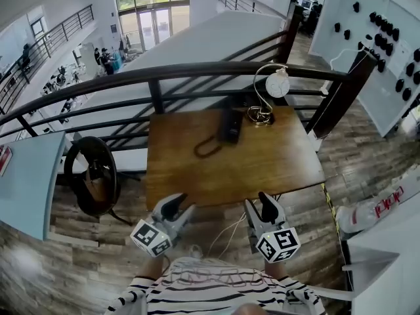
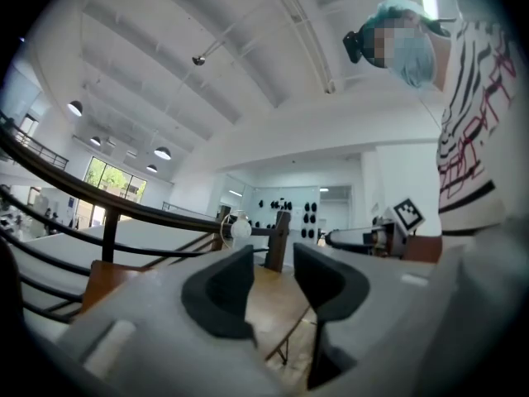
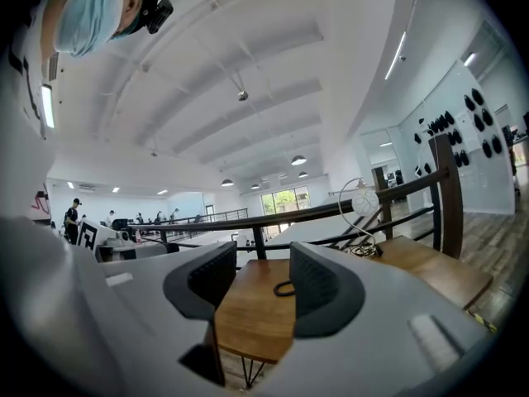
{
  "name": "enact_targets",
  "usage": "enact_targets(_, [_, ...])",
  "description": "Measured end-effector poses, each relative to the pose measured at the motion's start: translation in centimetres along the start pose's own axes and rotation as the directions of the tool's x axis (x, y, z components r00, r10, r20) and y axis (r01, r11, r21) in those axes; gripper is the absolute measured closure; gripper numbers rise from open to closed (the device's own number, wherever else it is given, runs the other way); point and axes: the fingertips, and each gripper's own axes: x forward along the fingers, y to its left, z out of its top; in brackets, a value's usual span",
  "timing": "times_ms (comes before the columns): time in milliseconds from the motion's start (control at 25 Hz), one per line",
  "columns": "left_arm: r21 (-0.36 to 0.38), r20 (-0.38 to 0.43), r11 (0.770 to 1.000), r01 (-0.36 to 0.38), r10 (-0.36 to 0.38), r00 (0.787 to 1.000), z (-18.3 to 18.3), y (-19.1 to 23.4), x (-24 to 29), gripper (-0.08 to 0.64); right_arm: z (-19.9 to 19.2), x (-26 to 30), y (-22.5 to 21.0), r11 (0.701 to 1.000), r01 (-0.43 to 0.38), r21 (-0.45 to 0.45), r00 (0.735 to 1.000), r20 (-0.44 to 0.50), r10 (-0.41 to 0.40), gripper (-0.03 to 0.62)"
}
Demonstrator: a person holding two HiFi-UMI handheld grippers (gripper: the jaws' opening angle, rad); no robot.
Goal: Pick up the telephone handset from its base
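Observation:
A black telephone [image 1: 231, 125] stands at the far middle of the wooden table [image 1: 262, 166], its handset lying on the base, with the cord [image 1: 208, 148] looping toward me. Both grippers hang level, short of the table's near edge and well away from the phone. My left gripper [image 1: 178, 206] [image 2: 273, 259] is open with nothing between its jaws. So is my right gripper [image 1: 262, 206] [image 3: 263, 265]. In the right gripper view only the cord loop [image 3: 283, 289] shows between the jaws; the phone itself is hidden.
A lamp with a round white head [image 1: 276, 84] [image 3: 366, 202] stands on the table's far right corner. A dark railing [image 1: 197, 72] runs behind the table. A round black stool [image 1: 92, 174] sits left of it, and a white counter [image 1: 387, 241] at the right.

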Motion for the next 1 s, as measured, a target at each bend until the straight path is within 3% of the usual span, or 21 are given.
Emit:
enact_targets(240, [-0.006,-0.009,1.000,0.028,-0.028,1.000,0.8,6.3,0.8,0.408,0.5,5.4,0.0,0.999,0.048,0.003,0.999,0.013,-0.048,0.399])
enact_targets(600, [-0.029,-0.028,0.998,0.059,-0.060,0.998,-0.4,11.1,5.2,0.408,-0.2,9.2,-3.3,0.995,0.103,0.019,0.995,0.013,-0.103,0.400])
enact_targets(1000, [-0.063,-0.025,0.998,-0.012,0.010,1.000,-1.4,13.0,14.6,0.408,1.7,14.2,-12.1,1.000,0.011,0.001,1.000,-0.023,-0.011,0.400])
